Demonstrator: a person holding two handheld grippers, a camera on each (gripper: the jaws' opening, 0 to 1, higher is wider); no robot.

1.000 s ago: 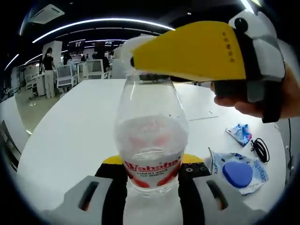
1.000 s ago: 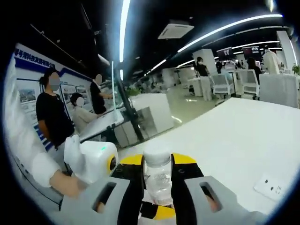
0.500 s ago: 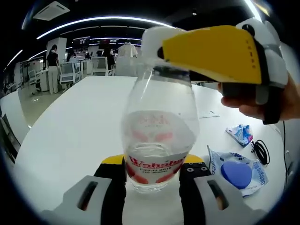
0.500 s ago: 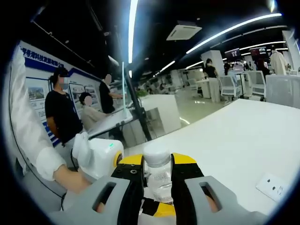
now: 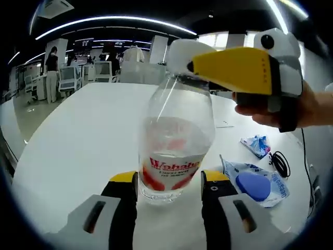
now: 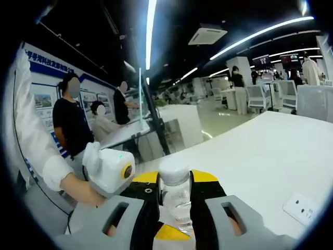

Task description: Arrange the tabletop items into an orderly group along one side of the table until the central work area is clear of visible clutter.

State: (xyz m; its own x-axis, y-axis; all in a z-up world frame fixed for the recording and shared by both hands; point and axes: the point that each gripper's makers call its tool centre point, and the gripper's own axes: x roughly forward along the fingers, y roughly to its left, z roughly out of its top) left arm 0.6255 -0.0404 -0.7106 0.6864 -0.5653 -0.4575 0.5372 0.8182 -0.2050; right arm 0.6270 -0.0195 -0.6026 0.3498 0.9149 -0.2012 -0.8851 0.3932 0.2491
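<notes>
Clear water bottle [image 5: 174,151] stands upright on the white table [image 5: 83,130]. Left gripper [image 5: 169,190] jaws sit either side of its base, close but whether they press it is unclear. Right gripper [image 6: 174,195] jaws are clamped on the bottle neck just under the white cap [image 6: 174,171]. On the table beyond the bottle: a plastic bag with a blue disc [image 5: 255,185], a crumpled blue wrapper [image 5: 255,146], a black cable [image 5: 278,164].

Bottle [image 5: 176,146] stands on table [image 5: 83,135]; wrappers [image 5: 255,185] lie to its right.
</notes>
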